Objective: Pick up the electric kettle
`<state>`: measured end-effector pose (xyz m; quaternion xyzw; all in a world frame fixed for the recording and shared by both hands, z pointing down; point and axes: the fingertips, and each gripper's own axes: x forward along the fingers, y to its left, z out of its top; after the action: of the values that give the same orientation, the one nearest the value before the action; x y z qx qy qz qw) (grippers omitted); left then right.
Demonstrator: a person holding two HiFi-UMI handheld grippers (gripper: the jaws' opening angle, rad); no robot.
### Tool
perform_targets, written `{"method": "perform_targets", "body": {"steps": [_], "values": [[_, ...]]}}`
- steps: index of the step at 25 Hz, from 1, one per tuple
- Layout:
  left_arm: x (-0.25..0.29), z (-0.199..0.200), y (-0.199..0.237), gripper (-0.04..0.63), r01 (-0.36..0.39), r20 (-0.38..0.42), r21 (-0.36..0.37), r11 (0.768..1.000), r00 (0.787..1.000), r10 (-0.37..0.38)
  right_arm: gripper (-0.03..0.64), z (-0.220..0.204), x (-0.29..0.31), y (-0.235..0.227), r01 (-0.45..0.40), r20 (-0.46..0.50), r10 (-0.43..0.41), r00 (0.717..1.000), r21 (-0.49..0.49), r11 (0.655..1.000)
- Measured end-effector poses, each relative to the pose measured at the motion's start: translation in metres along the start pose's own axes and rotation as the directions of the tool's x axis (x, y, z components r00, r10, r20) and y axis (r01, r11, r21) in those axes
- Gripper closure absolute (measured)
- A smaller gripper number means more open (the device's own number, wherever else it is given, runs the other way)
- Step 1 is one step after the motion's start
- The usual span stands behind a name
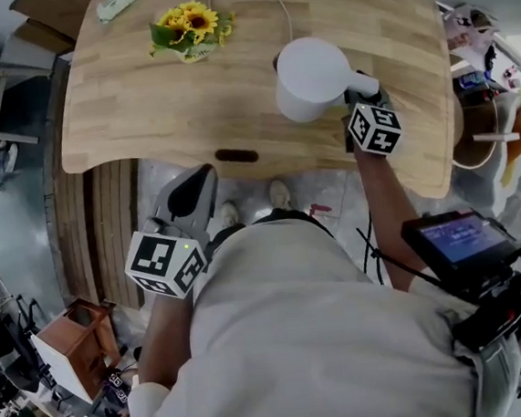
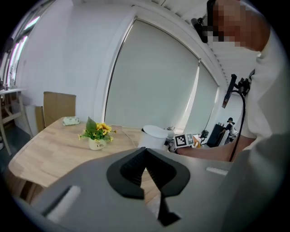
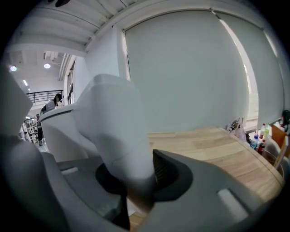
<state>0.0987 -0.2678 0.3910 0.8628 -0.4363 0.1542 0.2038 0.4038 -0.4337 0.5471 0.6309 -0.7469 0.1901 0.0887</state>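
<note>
1. Left gripper (image 2: 145, 153): clenched on nothing, held off the wooden table's (image 1: 133, 124) front edge, above the floor.
2. Sunflower pot (image 1: 188, 28) at the far edge, with a wide stretch of wood beside it.
3. Electric kettle (image 1: 307, 77) stands upright, right of centre.
4. Right gripper (image 1: 363, 101): arm outstretched, jaws clamped on the kettle's handle (image 3: 122, 136).

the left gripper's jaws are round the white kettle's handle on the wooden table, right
Wrong gripper. It is the right gripper whose jaws are round the handle of the white electric kettle on the wooden table; the right gripper view shows it. The left gripper is shut and empty.
</note>
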Motion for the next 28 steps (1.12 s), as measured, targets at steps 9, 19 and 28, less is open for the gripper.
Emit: {"method": "perform_targets", "body": {"steps": [9,19,28], "values": [[-0.006,-0.003,0.008,0.588,-0.031,0.015,-0.002,1.0,0.999,0.031,0.517,0.004,0.009,-0.006,0.029,0.026,-0.03,0.999,0.021,0.999],[-0.045,-0.004,0.03,0.588,-0.104,0.032,-0.02,0.994,0.994,0.105,0.516,0.034,0.021,-0.013,0.068,0.057,-0.068,0.996,0.012,0.998],[-0.093,-0.027,0.047,0.588,-0.112,0.053,-0.039,0.993,0.992,0.114,0.518,0.079,0.007,0.022,0.055,0.128,-0.056,0.99,0.015,0.998]]}}
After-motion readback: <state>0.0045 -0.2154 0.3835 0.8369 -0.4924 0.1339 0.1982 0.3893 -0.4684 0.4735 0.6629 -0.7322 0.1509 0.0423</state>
